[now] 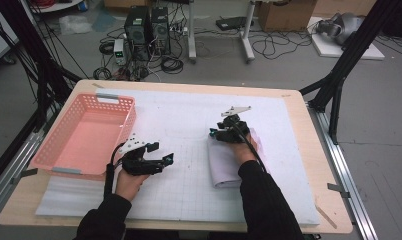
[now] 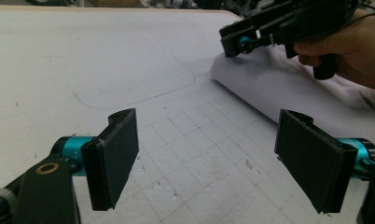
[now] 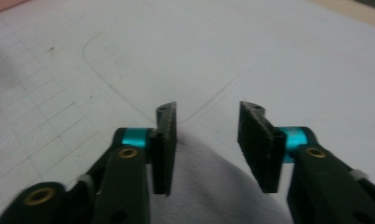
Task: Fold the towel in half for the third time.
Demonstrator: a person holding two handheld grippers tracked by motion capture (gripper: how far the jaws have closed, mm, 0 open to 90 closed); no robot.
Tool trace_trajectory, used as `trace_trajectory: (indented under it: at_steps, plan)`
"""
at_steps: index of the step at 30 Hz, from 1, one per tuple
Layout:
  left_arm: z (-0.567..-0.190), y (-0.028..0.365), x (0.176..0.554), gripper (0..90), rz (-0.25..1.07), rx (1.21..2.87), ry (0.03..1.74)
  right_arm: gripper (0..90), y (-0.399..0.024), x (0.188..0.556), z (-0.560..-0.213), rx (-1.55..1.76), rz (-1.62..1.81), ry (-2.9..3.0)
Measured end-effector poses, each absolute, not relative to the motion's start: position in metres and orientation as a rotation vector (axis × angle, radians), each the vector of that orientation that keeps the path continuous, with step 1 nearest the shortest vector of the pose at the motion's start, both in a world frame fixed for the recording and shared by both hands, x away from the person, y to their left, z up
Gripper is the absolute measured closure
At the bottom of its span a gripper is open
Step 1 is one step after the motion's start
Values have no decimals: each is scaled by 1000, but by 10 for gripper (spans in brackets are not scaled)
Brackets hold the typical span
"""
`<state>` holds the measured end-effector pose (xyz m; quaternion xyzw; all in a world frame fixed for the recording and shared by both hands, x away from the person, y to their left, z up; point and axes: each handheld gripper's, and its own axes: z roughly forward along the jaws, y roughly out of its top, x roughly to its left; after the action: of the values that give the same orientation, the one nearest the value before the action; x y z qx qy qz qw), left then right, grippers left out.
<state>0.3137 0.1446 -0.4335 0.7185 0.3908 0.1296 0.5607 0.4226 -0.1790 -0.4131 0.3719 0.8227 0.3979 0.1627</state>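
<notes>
A folded pale cloth (image 1: 225, 170) lies on the white gridded mat (image 1: 184, 117), right of centre. My right gripper (image 1: 222, 131) rests over the cloth's far end, held from behind by a hand. In the right gripper view its jaws (image 3: 206, 140) stand apart with the cloth (image 3: 209, 191) under and between them, and the pads are not pressing on it. My left gripper (image 1: 160, 152) hovers over the bare mat to the cloth's left, wide open (image 2: 212, 161) and empty. The left gripper view has the cloth (image 2: 274, 86) ahead to the right.
A pink plastic basket (image 1: 128, 117) sits empty at the mat's left edge, close to my left hand. A faint curved pencil outline (image 2: 176, 86) is drawn on the mat beyond the cloth. Past the wooden table edge (image 1: 309, 125) are stands, cables and computer towers (image 1: 148, 27) on the floor.
</notes>
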Motion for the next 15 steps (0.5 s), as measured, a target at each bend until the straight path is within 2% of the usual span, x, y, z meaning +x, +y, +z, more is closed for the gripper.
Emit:
trace_trajectory:
  at_steps: [7, 15]
  plan:
    - [-433, 144, 313, 221, 310, 1692, 920, 554, -235, 397, -391, 1142, 1115, 2137]
    - [-434, 142, 312, 222, 310, 1694, 922, 614, -290, 338, -405, 1268, 1098, 2081]
